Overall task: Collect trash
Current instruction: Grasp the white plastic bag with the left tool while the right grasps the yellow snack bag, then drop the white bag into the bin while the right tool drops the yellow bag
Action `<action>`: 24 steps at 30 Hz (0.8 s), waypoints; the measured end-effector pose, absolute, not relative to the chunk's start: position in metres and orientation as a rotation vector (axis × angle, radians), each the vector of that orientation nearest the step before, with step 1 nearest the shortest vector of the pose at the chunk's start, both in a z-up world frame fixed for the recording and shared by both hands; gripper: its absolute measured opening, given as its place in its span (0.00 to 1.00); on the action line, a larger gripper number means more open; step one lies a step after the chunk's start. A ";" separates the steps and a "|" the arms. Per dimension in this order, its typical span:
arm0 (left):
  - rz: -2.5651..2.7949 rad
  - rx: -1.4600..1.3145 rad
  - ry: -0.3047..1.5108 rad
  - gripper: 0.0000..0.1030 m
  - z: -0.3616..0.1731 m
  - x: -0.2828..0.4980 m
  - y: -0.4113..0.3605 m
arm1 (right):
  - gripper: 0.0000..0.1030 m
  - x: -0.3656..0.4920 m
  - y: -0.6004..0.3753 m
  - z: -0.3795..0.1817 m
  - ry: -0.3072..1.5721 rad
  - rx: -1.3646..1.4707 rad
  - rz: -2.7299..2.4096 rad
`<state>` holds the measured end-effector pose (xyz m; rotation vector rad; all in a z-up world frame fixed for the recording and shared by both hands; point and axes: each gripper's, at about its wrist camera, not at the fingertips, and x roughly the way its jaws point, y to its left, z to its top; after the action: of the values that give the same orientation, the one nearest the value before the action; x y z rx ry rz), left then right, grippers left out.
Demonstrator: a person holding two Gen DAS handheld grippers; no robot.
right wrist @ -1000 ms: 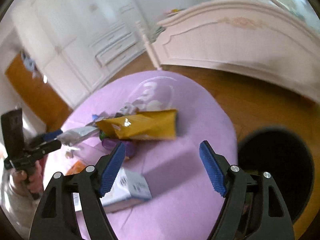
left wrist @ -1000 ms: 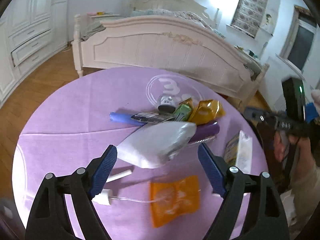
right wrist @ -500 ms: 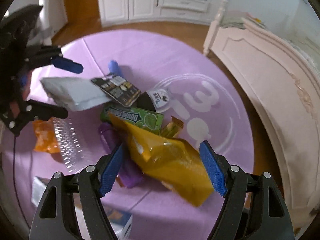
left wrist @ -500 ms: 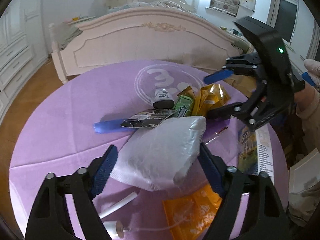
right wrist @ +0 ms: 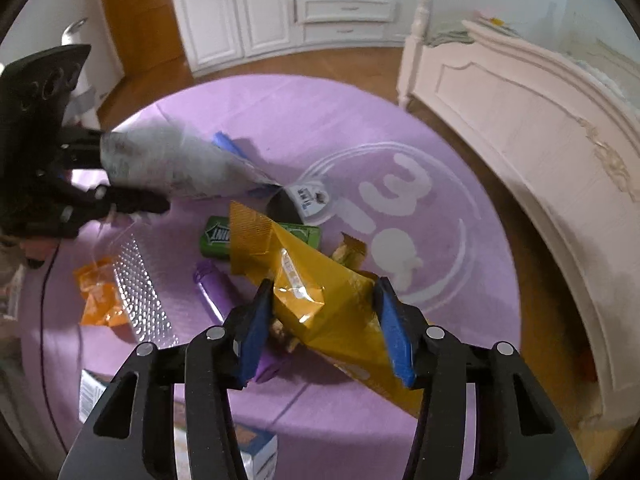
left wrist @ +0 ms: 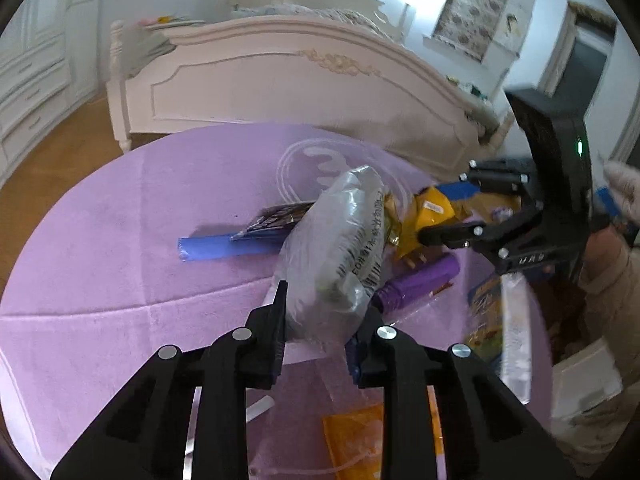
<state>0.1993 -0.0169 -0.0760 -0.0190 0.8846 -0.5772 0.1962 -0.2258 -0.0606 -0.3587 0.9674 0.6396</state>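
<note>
The left gripper [left wrist: 320,332] is closing, pinching the silver bag [left wrist: 340,256]; the right gripper [right wrist: 324,328] closes around the yellow bag [right wrist: 320,300] (both over the purple table [left wrist: 120,240]).

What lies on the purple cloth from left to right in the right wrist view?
orange wrapper → green gum pack → yellow snack bag → white printed logo
</note>
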 end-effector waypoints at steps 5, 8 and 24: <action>-0.563 -0.050 0.849 0.17 -0.059 0.188 -0.010 | 0.48 0.184 -0.254 -0.038 0.895 -0.207 0.627; -0.567 -0.070 0.824 0.17 -0.047 0.179 -0.009 | 0.48 0.175 -0.275 -0.021 0.843 -0.067 0.623; -0.771 -0.107 0.788 0.17 -0.012 0.181 -0.114 | 0.48 0.098 -0.439 0.002 0.615 0.504 0.369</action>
<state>0.1806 -0.1140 -0.0118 -0.1067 0.7883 -0.7708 0.0984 -0.4393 0.0020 0.5043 0.6148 0.3686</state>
